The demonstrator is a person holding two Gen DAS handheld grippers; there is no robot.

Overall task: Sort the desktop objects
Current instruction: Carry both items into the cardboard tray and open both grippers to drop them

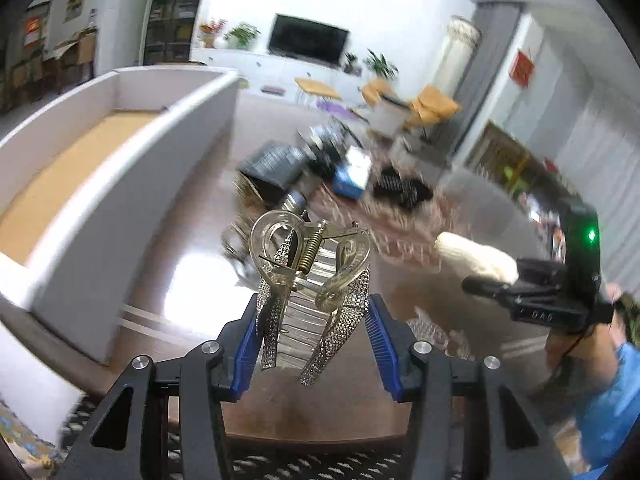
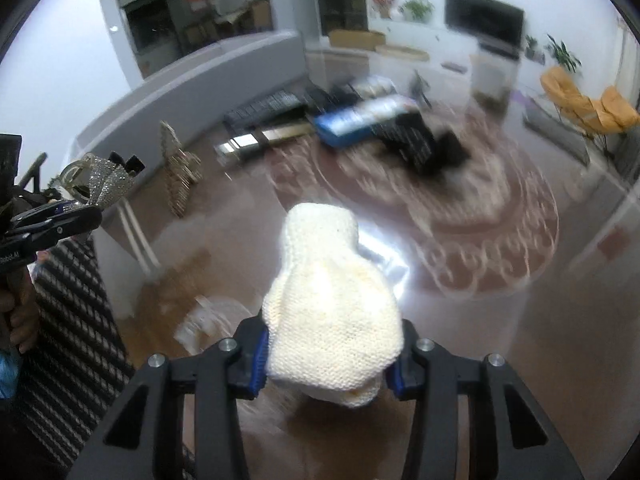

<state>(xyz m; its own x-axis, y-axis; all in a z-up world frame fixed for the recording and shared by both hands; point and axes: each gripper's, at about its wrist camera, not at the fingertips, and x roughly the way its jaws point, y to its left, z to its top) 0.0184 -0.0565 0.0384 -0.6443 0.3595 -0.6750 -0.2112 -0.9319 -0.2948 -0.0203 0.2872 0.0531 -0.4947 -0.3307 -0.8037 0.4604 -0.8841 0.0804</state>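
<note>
My left gripper is shut on a clear hair claw clip with rhinestone strips and a brass spring; its blue pads press the clip's sides. The clip hangs above the glossy brown table. My right gripper is shut on a cream knitted piece, which sticks up and forward between its blue pads. In the left wrist view the right gripper shows at the right with the knitted piece. The right wrist view has the left gripper with the clip at its left edge.
A white open box with a tan floor stands at the left. Further back on the table lie a blue box, black boxes and a black item, all blurred. A gold wedge-shaped object stands near the white box.
</note>
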